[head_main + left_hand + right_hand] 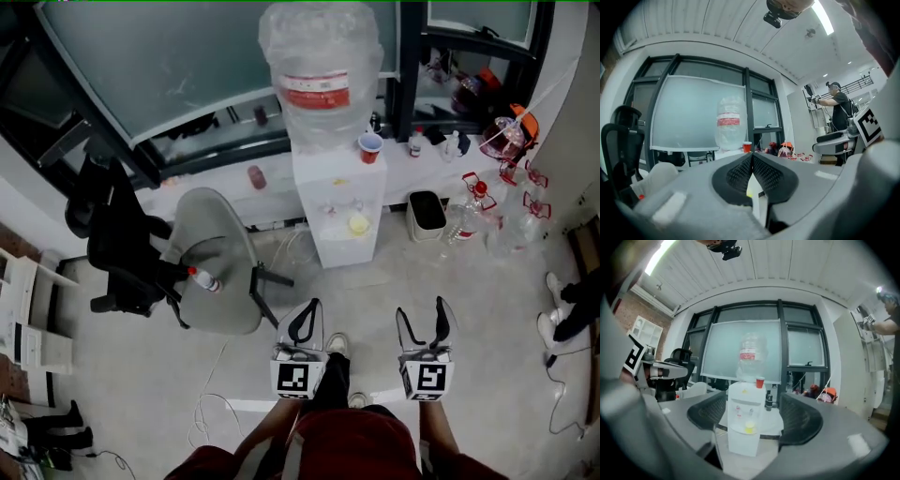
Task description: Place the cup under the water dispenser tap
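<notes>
Well apart from the dispenser, both claws empty

Furthest left we find a grey chair [225, 244] with a small red-capped bottle [204, 279] lying on its seat. Next comes the white water dispenser [330, 246], set against the window ledge and carrying a large clear bottle [322, 70] with a red label on top; we cannot make out how much water it holds. A yellow cup [358, 224] sits in the dispenser's recess, beneath the taps. A red cup [370, 147] stands upright on the dispenser's top at its right corner, just beside the big bottle. What either cup contains we cannot tell. Right of the dispenser stands a small bin [412, 214] with a dark inside, then a cluster of clear jugs [487, 225] with red handles on the floor.

Near us, the left gripper [313, 306] has its jaws pressed together at the tips with nothing held. The right gripper [424, 309] stands wide with nothing between its pads, and we see the dispenser far off through the gap
</notes>
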{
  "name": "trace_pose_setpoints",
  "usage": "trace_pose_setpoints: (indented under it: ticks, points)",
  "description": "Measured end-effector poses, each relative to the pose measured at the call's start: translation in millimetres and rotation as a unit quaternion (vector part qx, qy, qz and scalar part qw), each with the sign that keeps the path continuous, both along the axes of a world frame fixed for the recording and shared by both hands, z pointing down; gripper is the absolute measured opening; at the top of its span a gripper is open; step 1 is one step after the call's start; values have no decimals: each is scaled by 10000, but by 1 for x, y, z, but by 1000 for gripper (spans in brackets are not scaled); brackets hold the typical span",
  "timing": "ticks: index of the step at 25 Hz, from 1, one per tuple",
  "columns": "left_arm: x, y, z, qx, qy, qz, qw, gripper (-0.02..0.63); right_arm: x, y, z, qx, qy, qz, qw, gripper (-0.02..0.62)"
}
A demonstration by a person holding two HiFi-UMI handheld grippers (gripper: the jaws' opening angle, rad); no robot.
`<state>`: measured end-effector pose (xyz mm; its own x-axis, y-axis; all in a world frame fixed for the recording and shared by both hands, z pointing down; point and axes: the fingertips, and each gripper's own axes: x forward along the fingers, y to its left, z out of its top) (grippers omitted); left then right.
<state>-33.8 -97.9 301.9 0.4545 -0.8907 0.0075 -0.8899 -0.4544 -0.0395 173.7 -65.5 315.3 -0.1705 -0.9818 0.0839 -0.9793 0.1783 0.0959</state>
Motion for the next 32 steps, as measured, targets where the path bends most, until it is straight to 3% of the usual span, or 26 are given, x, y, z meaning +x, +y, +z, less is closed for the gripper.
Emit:
trace_pose_setpoints:
  ticks: [8, 11, 17, 22, 32]
  points:
    - [-11, 58, -74, 570, -63, -179, 9982, 0, 14, 51, -84, 880, 231, 76, 9958, 285]
    - [-15, 72, -92, 742, -83, -283, 9968, 0, 14, 64, -100, 1067, 271, 65, 9939, 211]
    - [-21, 93, -104, 902, -83, -434, 9949, 0, 11, 81, -109, 1169, 368, -23, 9925, 135]
    - [-22, 105, -108, 944, -114, -479, 9943, 0, 10, 89, -117, 1219, 379, -101, 9918, 0]
    - [-31, 122, -111, 972, -169, -585, 9934, 0, -1, 99, -116, 1143, 318, -270, 9926, 0]
